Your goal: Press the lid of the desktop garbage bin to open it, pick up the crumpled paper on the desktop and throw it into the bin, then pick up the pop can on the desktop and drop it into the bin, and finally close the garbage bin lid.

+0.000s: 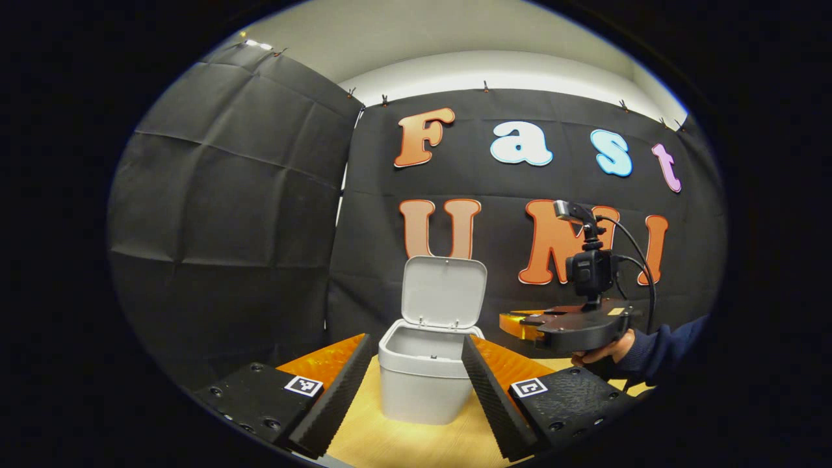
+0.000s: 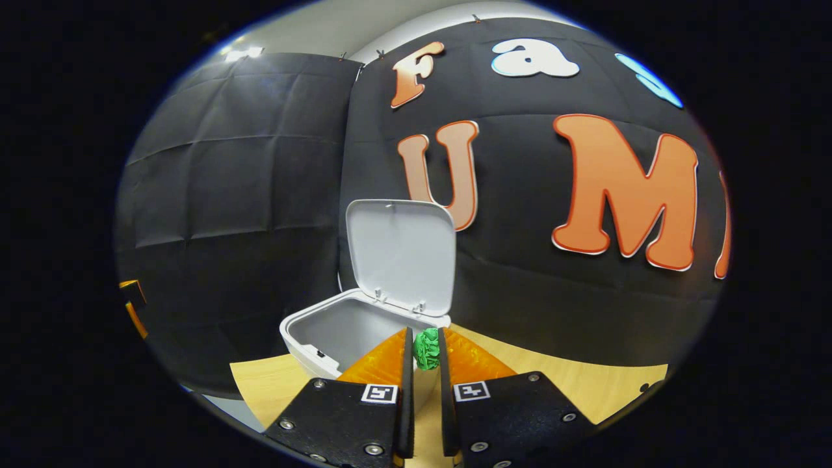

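The grey desktop bin [image 1: 421,380] stands on the wooden table with its lid [image 1: 444,292] swung up and upright. My left gripper [image 1: 417,341] is open, low and close in front of the bin, one finger on each side of it, not touching. In the right gripper view, my right gripper [image 2: 426,339] is shut on the green crumpled paper [image 2: 427,350], held just over the near right rim of the open bin [image 2: 338,328], below the raised lid [image 2: 402,253]. From the left gripper view, the right gripper [image 1: 517,324] hovers to the right of the bin at rim height.
A hand [image 1: 601,353] in a dark blue sleeve holds the right gripper, with a camera and cable on top. The light wooden table [image 2: 585,383] runs up to the black cloth wall close behind the bin.
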A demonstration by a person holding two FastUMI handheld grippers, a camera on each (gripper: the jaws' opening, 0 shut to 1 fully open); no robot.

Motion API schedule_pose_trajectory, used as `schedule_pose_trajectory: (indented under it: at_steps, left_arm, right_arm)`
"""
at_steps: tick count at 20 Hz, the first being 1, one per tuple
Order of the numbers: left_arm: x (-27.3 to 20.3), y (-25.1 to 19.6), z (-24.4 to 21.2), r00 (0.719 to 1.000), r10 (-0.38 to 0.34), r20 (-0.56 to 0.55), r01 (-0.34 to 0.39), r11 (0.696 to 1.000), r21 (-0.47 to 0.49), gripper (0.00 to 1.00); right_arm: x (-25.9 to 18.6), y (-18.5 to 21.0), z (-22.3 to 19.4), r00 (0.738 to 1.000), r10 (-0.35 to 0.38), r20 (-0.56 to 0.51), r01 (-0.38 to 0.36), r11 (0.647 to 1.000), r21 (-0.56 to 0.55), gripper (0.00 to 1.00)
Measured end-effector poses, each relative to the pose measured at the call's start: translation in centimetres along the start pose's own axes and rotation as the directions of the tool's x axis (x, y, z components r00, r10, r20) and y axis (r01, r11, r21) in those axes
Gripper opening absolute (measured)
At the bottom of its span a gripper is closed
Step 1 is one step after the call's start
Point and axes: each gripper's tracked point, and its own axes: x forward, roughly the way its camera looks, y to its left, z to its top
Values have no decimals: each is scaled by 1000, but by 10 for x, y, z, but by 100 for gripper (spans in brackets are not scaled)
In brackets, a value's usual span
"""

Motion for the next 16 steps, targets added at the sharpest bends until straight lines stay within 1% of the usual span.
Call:
schedule_pose_trajectory:
  at_steps: [2,6,8,10,11,12,13,14,15,16]
  left_arm:
    - [-3,10,0,1000,22,2,-22,1000,-1,89]
    - [-7,28,-2,998,63,3,-63,998,0,89]
    - [-9,39,-2,996,87,0,-87,996,1,89]
    - [-10,47,-2,994,109,-1,-109,994,1,89]
    - [-11,52,-2,993,117,0,-117,993,1,89]
    - [-11,56,-2,992,124,0,-124,992,3,89]
    - [-10,57,-3,992,123,-1,-123,992,3,89]
    - [-8,55,-3,993,121,-2,-121,993,4,90]
    - [-4,52,-4,994,113,-3,-113,994,5,89]
    - [-2,48,-5,995,102,-6,-102,995,5,92]
  right_arm:
    - [21,14,-2,1000,13,-8,-13,1000,-9,17]
    - [58,25,-14,999,0,-38,0,1000,-18,17]
    - [70,25,-18,999,-11,-51,11,1000,1,18]
    - [79,24,-20,998,-15,-57,17,999,30,22]
    - [80,23,-19,998,-16,-53,18,999,47,39]
    - [80,24,-16,999,-11,-40,14,998,58,33]
    - [80,23,-12,1000,-7,-23,8,998,67,48]
    - [78,27,-6,1000,10,-2,-9,997,77,45]
    - [75,29,-4,1000,16,9,-16,997,78,59]
    - [71,27,-2,1000,11,22,-13,997,75,73]
